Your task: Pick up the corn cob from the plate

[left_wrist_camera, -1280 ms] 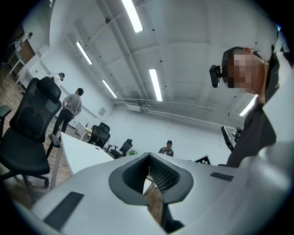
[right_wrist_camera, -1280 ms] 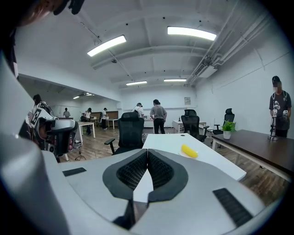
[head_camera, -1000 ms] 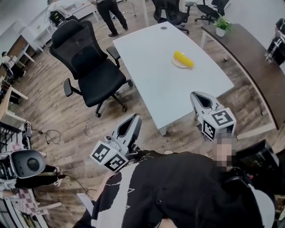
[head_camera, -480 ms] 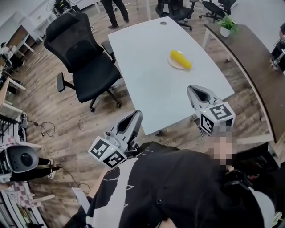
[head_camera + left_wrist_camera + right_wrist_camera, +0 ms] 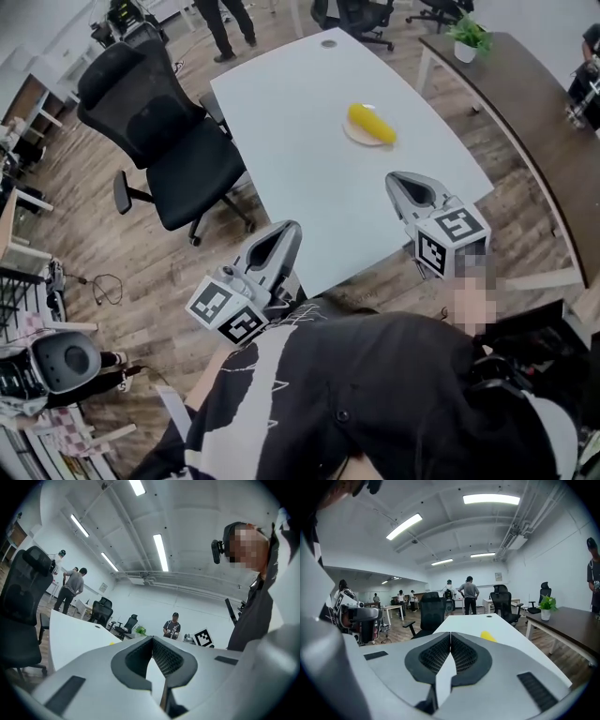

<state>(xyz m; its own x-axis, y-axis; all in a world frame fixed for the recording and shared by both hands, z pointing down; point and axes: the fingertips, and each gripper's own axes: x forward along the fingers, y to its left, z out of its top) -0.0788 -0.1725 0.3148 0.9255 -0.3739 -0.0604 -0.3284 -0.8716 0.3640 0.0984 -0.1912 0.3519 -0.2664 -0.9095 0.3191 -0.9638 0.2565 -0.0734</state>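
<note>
A yellow corn cob (image 5: 370,123) lies on a small pale plate (image 5: 359,138) toward the far right of the white table (image 5: 300,141). My right gripper (image 5: 399,179) is shut and empty, its tips over the table's near right part, well short of the plate. My left gripper (image 5: 285,231) is also shut and empty, at the table's near edge. In the right gripper view the corn cob (image 5: 488,636) shows just past the closed right gripper (image 5: 450,634). In the left gripper view only a yellow speck of corn cob (image 5: 112,643) appears beyond the closed left gripper (image 5: 151,638).
A black office chair (image 5: 155,131) stands left of the table. A dark wooden desk (image 5: 525,122) with a potted plant (image 5: 466,37) runs along the right. Several people stand at the far end. A white machine (image 5: 52,356) sits on the floor at lower left.
Both grippers have moved forward toward the table and a little down. The right one now reaches over the table's near part; the corn and plate appear closer.
</note>
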